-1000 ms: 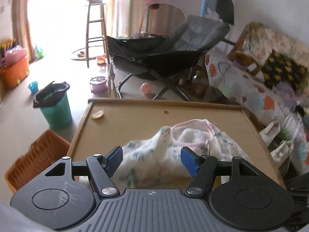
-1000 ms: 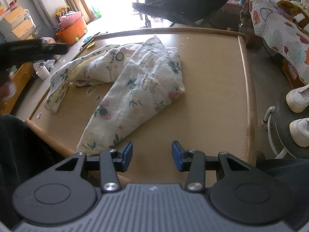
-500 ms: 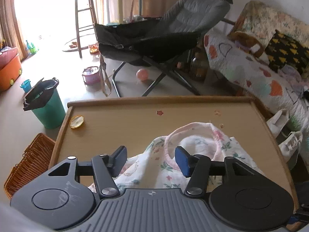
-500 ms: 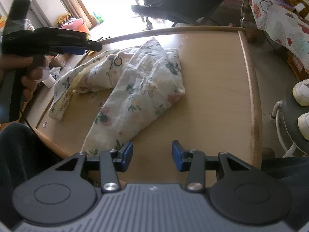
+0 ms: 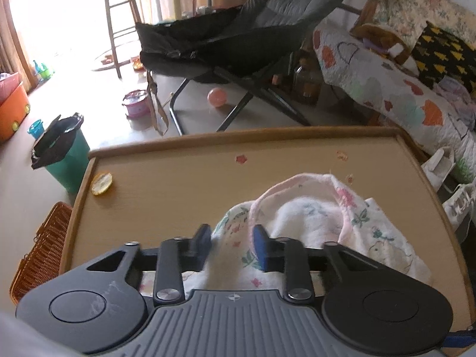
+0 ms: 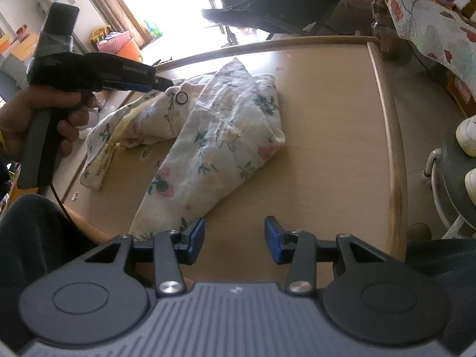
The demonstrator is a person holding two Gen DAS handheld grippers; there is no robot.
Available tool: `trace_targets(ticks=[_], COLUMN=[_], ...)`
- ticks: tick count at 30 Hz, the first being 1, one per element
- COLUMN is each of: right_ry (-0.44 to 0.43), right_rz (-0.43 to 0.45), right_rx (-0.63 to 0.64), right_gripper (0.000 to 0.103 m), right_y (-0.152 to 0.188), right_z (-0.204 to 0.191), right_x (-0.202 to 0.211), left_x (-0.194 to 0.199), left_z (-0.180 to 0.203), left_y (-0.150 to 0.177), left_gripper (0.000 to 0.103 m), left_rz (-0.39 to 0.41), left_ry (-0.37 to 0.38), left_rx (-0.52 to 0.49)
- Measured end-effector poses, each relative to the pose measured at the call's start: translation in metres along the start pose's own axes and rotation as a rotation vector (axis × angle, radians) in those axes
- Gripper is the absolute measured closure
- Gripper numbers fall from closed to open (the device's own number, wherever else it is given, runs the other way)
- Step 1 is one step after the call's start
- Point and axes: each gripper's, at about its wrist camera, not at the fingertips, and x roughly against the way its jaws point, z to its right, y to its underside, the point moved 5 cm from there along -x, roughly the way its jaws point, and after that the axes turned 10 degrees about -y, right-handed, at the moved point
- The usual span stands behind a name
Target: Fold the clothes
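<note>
The floral garment (image 6: 214,136) lies crumpled on the table (image 6: 342,136), so the left gripper (image 5: 231,245) has just been closing on its pink-trimmed neckline to lift it out; the right gripper (image 6: 235,239) waits, fingers apart and empty.

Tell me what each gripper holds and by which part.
Left gripper has just been closing on the floral garment near its pink neckline. Right gripper holds nothing.
</note>
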Motion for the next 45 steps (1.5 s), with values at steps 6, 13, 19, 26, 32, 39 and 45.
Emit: trace_targets(ticks=[6, 13, 19, 26, 32, 39, 45], right_ry=[-0.004, -0.006, -0.008, -0.01, -0.013, -0.016, -0.023], right_rz=[0.001, 0.003, 0.004, 0.006, 0.011, 0.015, 0.017], right_rx=[-0.005, -0.009, -0.013, -0.022, -0.04, -0.052, -0.061], right_gripper=[0.059, 0.059, 0.059, 0.059, 0.059, 0.059, 0.059], right_y=[0.0, 0.0, 0.0, 0.001, 0.001, 0.001, 0.001], right_z=[0.0, 0.0, 0.0, 0.002, 0.005, 0.007, 0.008], right_x=[0.0, 0.0, 0.0, 0.002, 0.004, 0.005, 0.005], left_x=[-0.008, -0.003, 0.009, 0.023, 0.03, 0.027, 0.014], left_z=[-0.003, -0.008, -0.014, -0.022, -0.025, -0.021, -0.019], left_y=[0.004, 0.001, -0.01, -0.029, -0.051, -0.078, -0.1], left_gripper=[0.093, 0.1, 0.101, 0.101, 0.101, 0.101, 0.101], left_rz=[-0.032, -0.009, 0.016, 0.063, 0.096, 0.125, 0.134], left_ry=[-0.004, -0.045, -0.057, -0.1, -0.121, -0.137, -0.159], left_rx=[0.008, 0.015, 0.029, 0.048, 0.064, 0.064, 0.068])
